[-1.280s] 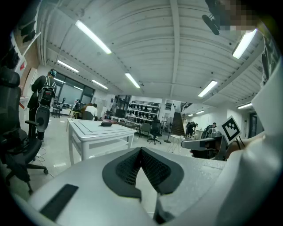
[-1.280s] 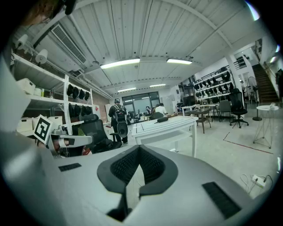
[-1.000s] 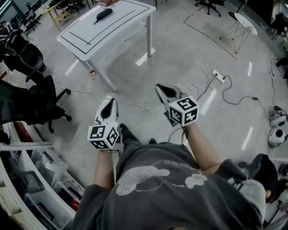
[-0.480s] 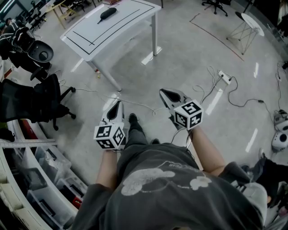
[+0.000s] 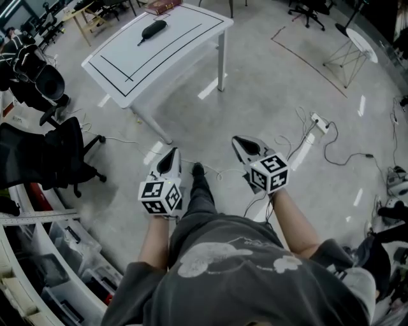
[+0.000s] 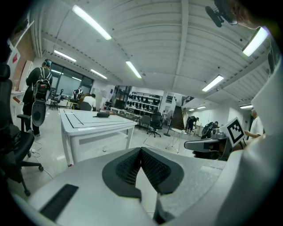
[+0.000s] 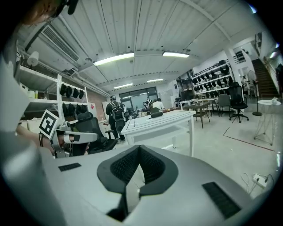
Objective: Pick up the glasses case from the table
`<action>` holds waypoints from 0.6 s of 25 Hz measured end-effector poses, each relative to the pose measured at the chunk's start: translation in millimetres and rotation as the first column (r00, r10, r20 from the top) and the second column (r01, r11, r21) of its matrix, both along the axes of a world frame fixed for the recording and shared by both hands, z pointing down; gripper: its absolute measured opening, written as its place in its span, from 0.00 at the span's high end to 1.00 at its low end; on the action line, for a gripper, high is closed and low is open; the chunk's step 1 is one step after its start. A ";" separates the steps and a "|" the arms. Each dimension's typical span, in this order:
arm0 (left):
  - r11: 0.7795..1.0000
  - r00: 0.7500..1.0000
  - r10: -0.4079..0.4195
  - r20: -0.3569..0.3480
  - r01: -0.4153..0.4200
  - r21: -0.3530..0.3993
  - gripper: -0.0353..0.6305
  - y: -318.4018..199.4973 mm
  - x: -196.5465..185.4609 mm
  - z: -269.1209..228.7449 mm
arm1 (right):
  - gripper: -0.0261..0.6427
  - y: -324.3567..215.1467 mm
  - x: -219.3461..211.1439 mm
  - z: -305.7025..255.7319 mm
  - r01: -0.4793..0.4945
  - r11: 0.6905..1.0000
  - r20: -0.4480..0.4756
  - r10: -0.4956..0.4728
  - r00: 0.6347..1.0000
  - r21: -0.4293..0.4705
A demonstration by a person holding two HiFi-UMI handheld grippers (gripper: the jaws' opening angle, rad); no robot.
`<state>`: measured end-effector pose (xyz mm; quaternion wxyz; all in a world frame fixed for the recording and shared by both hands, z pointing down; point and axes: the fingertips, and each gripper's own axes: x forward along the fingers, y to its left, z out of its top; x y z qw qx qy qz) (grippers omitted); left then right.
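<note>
Grey concrete floor (image 5: 268, 83) fills most of the head view, with loose cables and a power strip (image 5: 319, 122) off to the right. At the top stands a white table (image 5: 191, 38) marked with a black rectangle. The dark glasses case (image 5: 153, 28) lies on it toward the far end, near what looks like a book (image 5: 162, 6) at the far edge. The person stands well back from the table, both forearms out. The left gripper (image 5: 173, 153) and right gripper (image 5: 235, 139) are held over the floor, 1 on each side of a dark shoe (image 5: 197, 169), and neither touches anything. A black office chair (image 5: 60, 149) sits to the left.

From the left gripper view, its 2 jaws are pressed together at the tips with nothing between them. The table shows beyond them to the left, the case a small dark shape on top. A person with a backpack (image 6: 39, 88) stands at the far left.

From the right gripper view, the jaws are likewise clenched and empty. The table lies ahead, well away, with the case on its top, and the left gripper pokes in from the left.
</note>
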<state>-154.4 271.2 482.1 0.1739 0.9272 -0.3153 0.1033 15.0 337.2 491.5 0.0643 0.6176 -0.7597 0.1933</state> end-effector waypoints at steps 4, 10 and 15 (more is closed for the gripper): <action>1.000 1.000 0.010 0.010 -0.010 0.006 0.94 -55.6 15.6 -0.9 | 0.96 -48.5 24.6 -2.4 -0.024 1.000 -0.015 0.024 1.000 -0.005; 0.999 0.999 0.028 0.019 -0.028 0.024 0.94 -147.5 42.2 -13.4 | 0.96 -139.1 51.8 -13.8 -0.055 0.998 0.004 0.055 0.999 -0.007; 0.999 0.999 0.035 0.025 -0.036 0.020 0.94 -215.5 50.9 -12.3 | 0.96 -221.7 51.9 -18.1 -0.038 0.999 0.005 0.038 0.999 -0.019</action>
